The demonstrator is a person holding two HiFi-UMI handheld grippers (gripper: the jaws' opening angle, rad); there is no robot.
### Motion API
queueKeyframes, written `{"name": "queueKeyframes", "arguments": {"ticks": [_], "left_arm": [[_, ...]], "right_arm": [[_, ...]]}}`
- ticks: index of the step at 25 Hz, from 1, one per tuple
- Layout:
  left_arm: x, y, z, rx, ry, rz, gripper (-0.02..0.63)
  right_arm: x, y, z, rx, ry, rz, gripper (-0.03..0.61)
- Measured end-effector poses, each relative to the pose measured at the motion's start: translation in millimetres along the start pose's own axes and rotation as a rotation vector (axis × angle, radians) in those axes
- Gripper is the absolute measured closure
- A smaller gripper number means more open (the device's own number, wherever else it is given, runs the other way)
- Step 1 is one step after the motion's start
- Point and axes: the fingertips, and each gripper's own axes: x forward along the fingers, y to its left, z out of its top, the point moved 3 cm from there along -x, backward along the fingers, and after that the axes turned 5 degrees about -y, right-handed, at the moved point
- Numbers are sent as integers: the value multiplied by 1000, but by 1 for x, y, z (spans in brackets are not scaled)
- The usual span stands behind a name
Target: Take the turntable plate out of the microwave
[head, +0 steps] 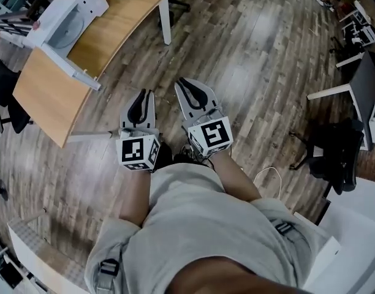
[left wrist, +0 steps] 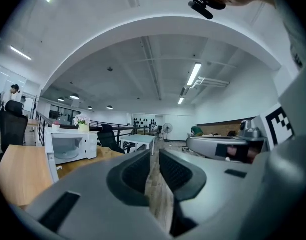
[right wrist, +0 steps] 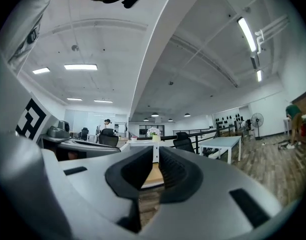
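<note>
We hold the left claw [left wrist: 154,160] with its jaws a narrow slit apart and nothing between them, only floorboards showing through. The right claw [right wrist: 155,156] is likewise released, with an even thinner gap and nothing gripped. Both are level and side by side in front of our chest, well apart from the microwave [head: 64,12].

From the head view we see the microwave from above, at the far left on a wooden table [head: 108,32], its door [head: 72,67] swung open toward the table's edge. The cavity looks pale there, and we cannot make out what is in it.

The left gripper view looks into that cavity from the side. The turntable plate [left wrist: 66,153] lies flat on its floor, and a pot of white flowers [left wrist: 83,124] stands on top of the oven.

The right gripper view shows the flowers just above its jaw tips, with the oven hidden behind them. Only this view shows a white table [right wrist: 224,143] and a standing fan [right wrist: 256,121] on the right.
</note>
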Motion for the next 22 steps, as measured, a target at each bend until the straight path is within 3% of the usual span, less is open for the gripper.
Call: {"name": "queueKeyframes", "arguments": {"ticks": [6,12,22], "left_arm": [[13,14,-10,-7,34,24,545],[60,40,-18,-35,45,13,545],[157,125,-6,-58,36,-19,548]], "right_arm": [[20,0,-16,32,34,27,525],[66,-25,-29,21,65,22,512],[177,-54,-47,22,98,5,500]]}}
